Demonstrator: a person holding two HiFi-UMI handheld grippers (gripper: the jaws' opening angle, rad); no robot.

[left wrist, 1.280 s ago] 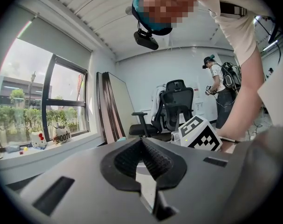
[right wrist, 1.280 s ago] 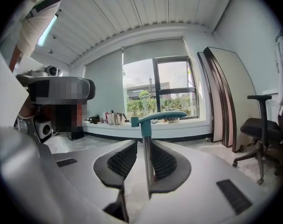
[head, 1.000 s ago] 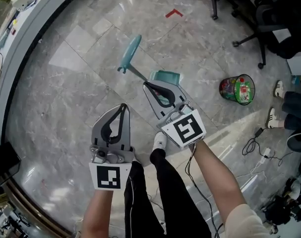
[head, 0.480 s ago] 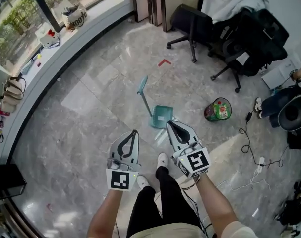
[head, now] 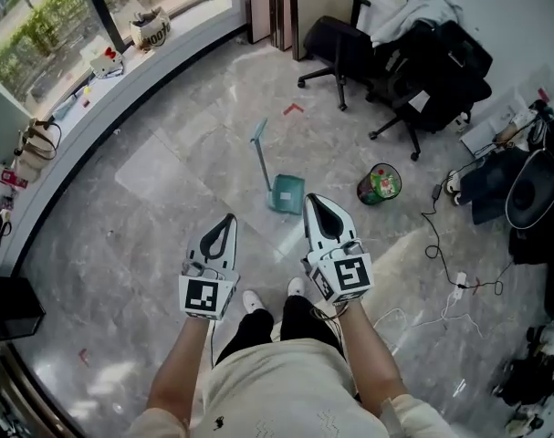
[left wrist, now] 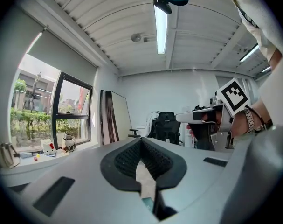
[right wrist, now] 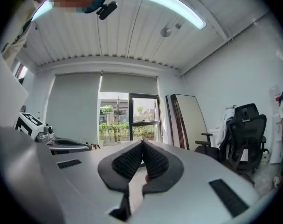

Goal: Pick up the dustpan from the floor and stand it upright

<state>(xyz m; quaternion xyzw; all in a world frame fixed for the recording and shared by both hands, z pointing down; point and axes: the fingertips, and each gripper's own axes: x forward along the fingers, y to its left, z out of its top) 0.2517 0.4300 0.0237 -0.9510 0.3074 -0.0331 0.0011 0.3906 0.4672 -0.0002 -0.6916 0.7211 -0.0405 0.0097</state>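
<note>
1. Head view is showing the teal dustpan (head: 286, 192) standing on its pan on the grey floor (head: 167, 208), handle rising (slanted, as seen from above), ahead of both grippers and touching neither.
2. Left gripper (head: 226, 219) is hovering with its jaws pressed together, gripping nothing.
3. Right gripper (head: 315, 199) is hanging near the dustpan, its jaws also meeting and empty.
4. Green bin (head: 379, 182) is sitting to the dustpan's right, and black office chairs (head: 350, 39) are standing beyond.
</note>
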